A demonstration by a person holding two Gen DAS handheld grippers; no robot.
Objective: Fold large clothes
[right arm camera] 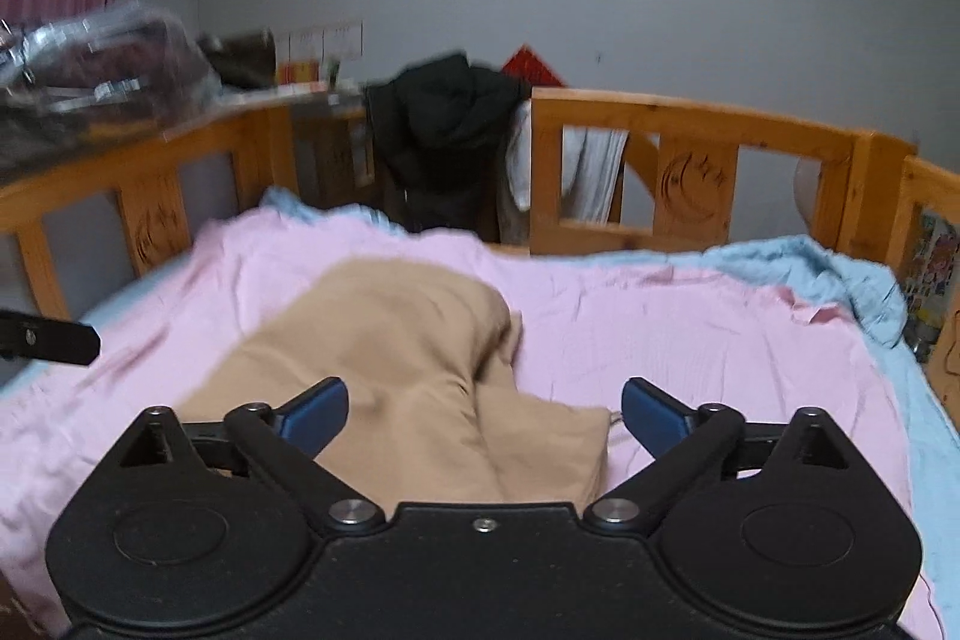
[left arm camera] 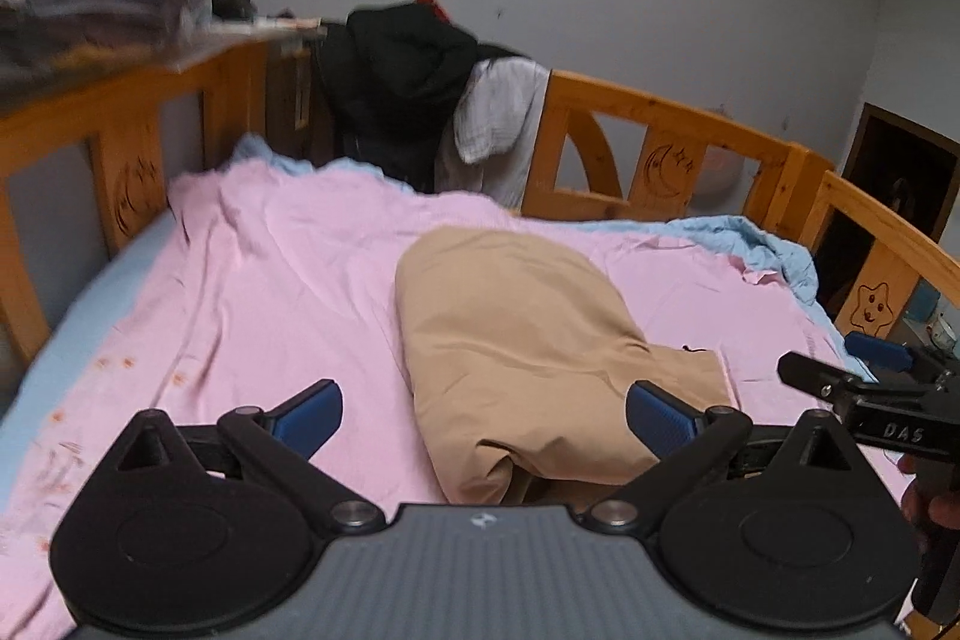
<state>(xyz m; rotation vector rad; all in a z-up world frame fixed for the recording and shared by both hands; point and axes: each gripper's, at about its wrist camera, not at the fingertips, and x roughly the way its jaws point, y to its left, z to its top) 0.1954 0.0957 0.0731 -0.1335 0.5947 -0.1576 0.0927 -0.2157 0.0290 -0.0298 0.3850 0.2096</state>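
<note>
Jaws: left gripper (left arm camera: 483,415), right gripper (right arm camera: 485,415) both spread wide, empty | tan garment (left arm camera: 528,340) folded on pink sheet (left arm camera: 270,280) | black jacket (left arm camera: 402,82) draped over wooden rail (left arm camera: 672,112)

Pink sheet (left arm camera: 288,268) spread over a blue sheet (right arm camera: 840,274) on a wooden bed frame (left arm camera: 678,112); black jacket (left arm camera: 408,70) and white cloth (left arm camera: 498,118) draped over the rail; plastic-wrapped bundle (right arm camera: 108,64) at left.

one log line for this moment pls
left hand-held gripper: open, empty | right hand-held gripper: open, empty | tan garment: partly folded on pink sheet
</note>
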